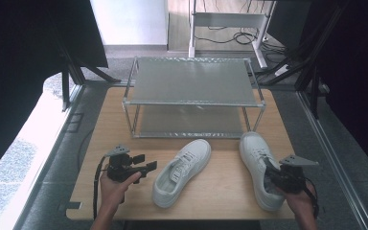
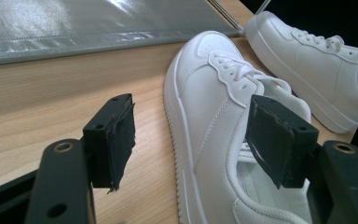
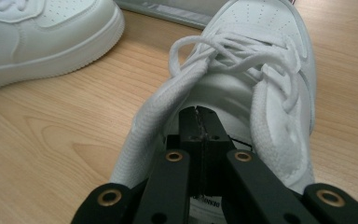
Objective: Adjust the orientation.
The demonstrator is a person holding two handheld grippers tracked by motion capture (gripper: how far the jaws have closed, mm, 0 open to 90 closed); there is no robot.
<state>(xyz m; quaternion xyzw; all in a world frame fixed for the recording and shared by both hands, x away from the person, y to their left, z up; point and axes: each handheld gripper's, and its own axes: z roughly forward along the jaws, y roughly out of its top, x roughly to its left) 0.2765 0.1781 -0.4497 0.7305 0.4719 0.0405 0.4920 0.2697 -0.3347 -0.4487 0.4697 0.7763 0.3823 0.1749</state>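
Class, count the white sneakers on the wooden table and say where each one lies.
2. One sneaker lies mid-table, angled, beside the open left gripper. The other sneaker lies at the right, with the shut right gripper inside its opening. Both sit before the metal rack.

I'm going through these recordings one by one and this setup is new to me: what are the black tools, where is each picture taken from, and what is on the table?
A person holds a handheld two-jaw gripper in each hand. The high view looks down on the wooden table; each of the other two views comes from a camera riding on a gripper, looking along its black jaws. On the table stand a two-level metal rack and two white sneakers. The left gripper is open and holds nothing; it points at the left sneaker. The right gripper has its jaws closed together inside the opening of the right sneaker. Whether they pinch any part of the shoe, I cannot tell.
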